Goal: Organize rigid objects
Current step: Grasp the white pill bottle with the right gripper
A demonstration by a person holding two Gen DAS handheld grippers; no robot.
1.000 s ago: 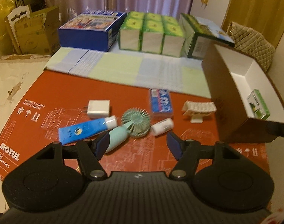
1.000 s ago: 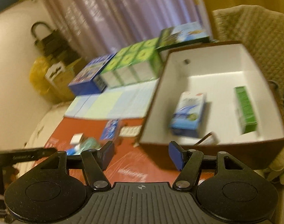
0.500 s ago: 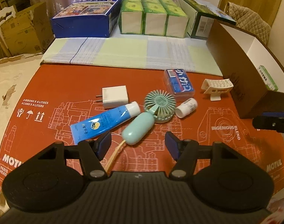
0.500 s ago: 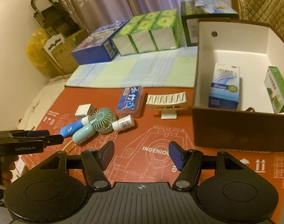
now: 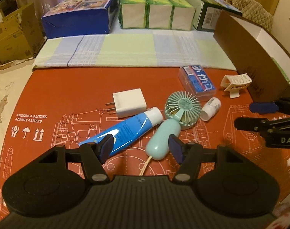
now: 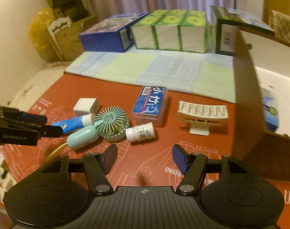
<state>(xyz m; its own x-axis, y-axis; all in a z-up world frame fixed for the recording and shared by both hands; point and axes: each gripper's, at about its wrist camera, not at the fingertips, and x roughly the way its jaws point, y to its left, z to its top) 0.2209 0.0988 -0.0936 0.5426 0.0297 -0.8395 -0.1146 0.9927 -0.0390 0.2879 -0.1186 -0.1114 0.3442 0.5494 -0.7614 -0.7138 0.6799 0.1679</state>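
Note:
On the red mat lie a blue tube, a mint hand fan, a white charger, a small white bottle, a blue plastic case and a white clip stand. My left gripper is open, its fingers either side of the tube's tail and the fan's handle. My right gripper is open and empty, low over the mat in front of the bottle and the fan. The brown box stands at the right.
Inside the box lies a blue-white carton. A checked cloth lies behind the mat, with a blue box, green tissue packs and a dark green box along the back. Cardboard boxes stand at the left.
Both grippers have dropped lower and moved in toward the cluster of objects. The right gripper swung left from over the box to the mat. Both stayed open.

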